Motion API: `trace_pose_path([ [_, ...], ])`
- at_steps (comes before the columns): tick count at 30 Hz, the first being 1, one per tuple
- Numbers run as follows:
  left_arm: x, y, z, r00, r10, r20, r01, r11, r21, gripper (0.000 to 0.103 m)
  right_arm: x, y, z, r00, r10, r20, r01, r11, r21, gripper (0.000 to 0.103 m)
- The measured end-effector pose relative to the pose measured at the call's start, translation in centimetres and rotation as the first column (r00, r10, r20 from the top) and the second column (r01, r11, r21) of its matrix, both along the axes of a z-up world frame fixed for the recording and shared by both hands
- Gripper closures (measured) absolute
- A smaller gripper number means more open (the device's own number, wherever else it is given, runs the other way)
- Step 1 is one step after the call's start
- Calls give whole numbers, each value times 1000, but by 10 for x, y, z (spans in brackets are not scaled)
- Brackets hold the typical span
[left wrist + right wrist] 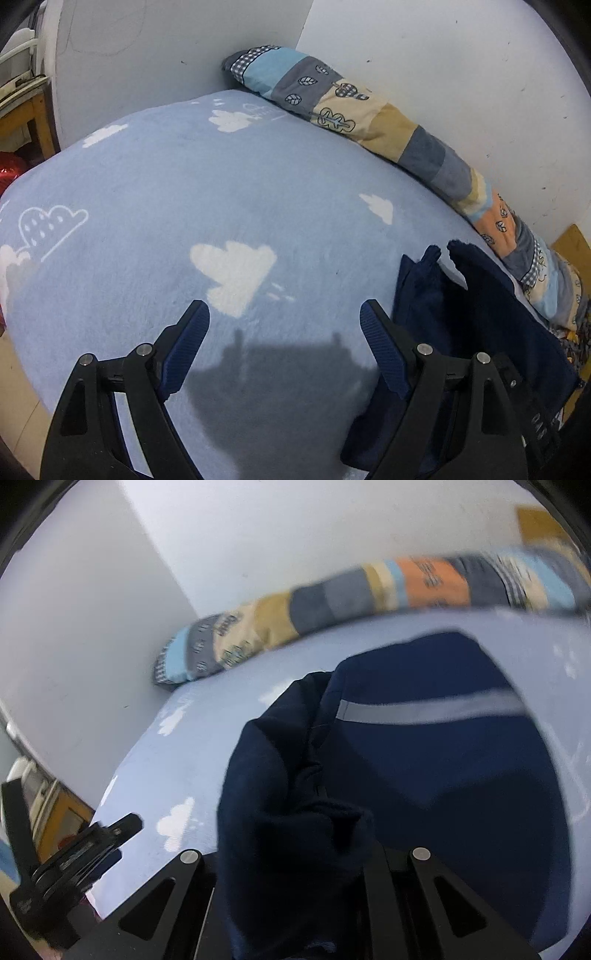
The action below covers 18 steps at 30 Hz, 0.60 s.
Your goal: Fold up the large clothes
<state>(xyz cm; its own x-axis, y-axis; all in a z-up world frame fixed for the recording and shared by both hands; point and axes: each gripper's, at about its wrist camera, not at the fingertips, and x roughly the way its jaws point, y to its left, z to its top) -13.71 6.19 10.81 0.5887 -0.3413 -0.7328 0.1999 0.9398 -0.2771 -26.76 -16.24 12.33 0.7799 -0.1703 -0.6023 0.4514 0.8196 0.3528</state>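
Observation:
A navy garment [424, 768] with a grey stripe [428, 710] lies partly spread on the light blue cloud-print bed cover [177, 760]. My right gripper [306, 849] is shut on a bunched fold of it, and the dark cloth drapes over the fingers and hides their tips. In the left wrist view the same garment [487, 317] hangs at the right, beside and behind my right-hand finger [380, 343]. My left gripper [286, 325] stands open above the bed cover [221, 184] with nothing between its blue pads. It also shows at the lower left of the right wrist view as the left gripper [70, 812].
A rolled patchwork quilt [369, 110] lies along the white wall [443, 55] at the bed's far side, also seen as the quilt [332, 602]. Wooden furniture [33, 110] stands past the bed's left edge. Pale floor [18, 387] shows at lower left.

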Motion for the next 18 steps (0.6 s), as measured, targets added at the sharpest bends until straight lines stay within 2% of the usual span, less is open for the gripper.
trace_pose_path([
  [2, 0, 0, 1, 1000, -2, 2, 2, 1000, 3, 19, 8, 15, -10, 999, 46, -27, -47, 999, -28, 92],
  [6, 3, 3, -8, 999, -5, -50, 5, 1000, -5, 19, 33, 48, -63, 970, 127, -209, -152, 982, -109, 91],
  [7, 4, 6, -10, 998, -2, -61, 2, 1000, -5, 19, 32, 53, -69, 966, 134, -222, -169, 974, -149, 91],
  [8, 4, 6, -10, 998, -3, -63, 2, 1000, -4, 19, 28, 56, -70, 966, 136, -221, -176, 969, -174, 90],
  [11, 3, 7, -9, 999, -4, -46, 4, 1000, 11, 19, 28, 63, -64, 952, 159, -260, -213, 957, -195, 79],
  [13, 4, 6, -8, 999, 3, -48, -2, 1000, 6, 19, 23, 71, -61, 945, 192, -266, -248, 948, -197, 68],
  [14, 4, 5, -8, 999, 1, -52, -1, 1000, -2, 19, 17, 79, -61, 942, 205, -266, -263, 943, -203, 65],
  [16, 3, 1, -7, 998, -9, -55, 9, 1000, -8, 19, 11, 92, -65, 931, 233, -282, -305, 921, -244, 57],
  [18, 1, -2, -5, 999, -22, -42, 22, 1000, -8, 19, 5, 113, -68, 906, 282, -315, -377, 876, -301, 55],
])
